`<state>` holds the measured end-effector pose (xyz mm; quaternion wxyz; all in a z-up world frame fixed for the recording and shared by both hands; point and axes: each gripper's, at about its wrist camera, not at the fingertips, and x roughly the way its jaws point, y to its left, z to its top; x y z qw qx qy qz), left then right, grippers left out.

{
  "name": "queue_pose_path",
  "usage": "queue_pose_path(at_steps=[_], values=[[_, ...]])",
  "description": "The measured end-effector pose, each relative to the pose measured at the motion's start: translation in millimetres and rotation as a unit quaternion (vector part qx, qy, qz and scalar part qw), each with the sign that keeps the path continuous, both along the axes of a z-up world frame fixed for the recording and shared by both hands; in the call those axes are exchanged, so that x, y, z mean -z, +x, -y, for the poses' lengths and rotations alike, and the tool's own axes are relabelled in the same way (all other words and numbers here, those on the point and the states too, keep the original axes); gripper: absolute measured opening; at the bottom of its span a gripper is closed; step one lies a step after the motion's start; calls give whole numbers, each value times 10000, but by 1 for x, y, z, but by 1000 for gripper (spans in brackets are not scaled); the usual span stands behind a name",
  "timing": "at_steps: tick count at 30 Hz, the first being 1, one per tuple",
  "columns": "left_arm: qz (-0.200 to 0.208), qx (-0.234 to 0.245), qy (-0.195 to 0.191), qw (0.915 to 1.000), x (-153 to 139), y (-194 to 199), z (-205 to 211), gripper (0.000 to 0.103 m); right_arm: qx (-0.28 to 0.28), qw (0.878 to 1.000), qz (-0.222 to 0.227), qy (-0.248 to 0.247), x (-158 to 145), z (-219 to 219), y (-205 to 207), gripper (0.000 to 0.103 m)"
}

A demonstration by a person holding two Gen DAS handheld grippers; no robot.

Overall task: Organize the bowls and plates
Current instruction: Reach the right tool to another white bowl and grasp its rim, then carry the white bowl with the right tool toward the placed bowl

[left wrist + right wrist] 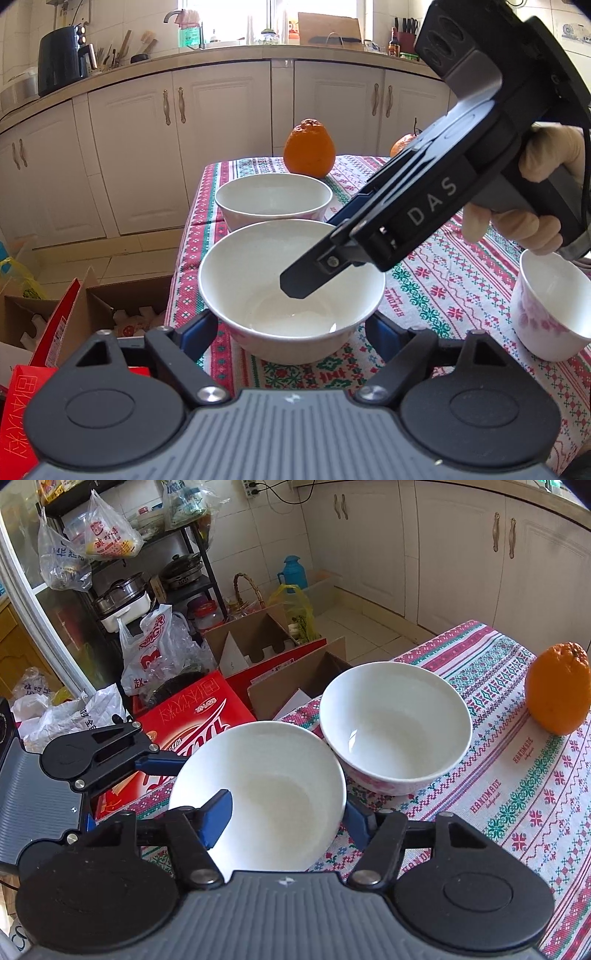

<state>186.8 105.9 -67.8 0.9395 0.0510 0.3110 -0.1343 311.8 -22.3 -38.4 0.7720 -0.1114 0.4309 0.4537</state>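
Note:
A white bowl [291, 288] stands near the table's left edge; it also shows in the right wrist view [266, 794]. My left gripper [291, 326] is open, its fingers on either side of this bowl's outside. My right gripper [286, 818] straddles the bowl's near rim, one finger [216, 821] inside, the other outside; it is seen from outside in the left wrist view [314, 269]. Its jaws look open around the rim. A second white bowl [273, 201] [395, 734] with pink flowers stands just behind. A small flowered cup [550, 306] stands at the right.
An orange [310, 147] [557, 688] stands at the table's far end, a second one [402, 144] behind my right gripper. The patterned tablecloth [517, 794] covers the table. Open cardboard boxes [258, 642] and a red box [192, 716] lie on the floor left of the table.

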Motion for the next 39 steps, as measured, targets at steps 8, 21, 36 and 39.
queue_pose_path(at_steps=[8, 21, 36, 39], values=[[-30, 35, -124, 9999, -4, 0, -2, 86, 55, 10000, -3, 9, -3, 2, -1, 68], [76, 257, 54, 9996, -23, -23, 16, 86, 88, 9997, 204, 124, -29, 28, -31, 68], [27, 615, 157, 9980, -44, -55, 48, 86, 233, 9988, 355, 223, -49, 72, -80, 69], [70, 757, 174, 9970, -49, -61, 59, 86, 323, 9983, 419, 231, -53, 84, -90, 69]])
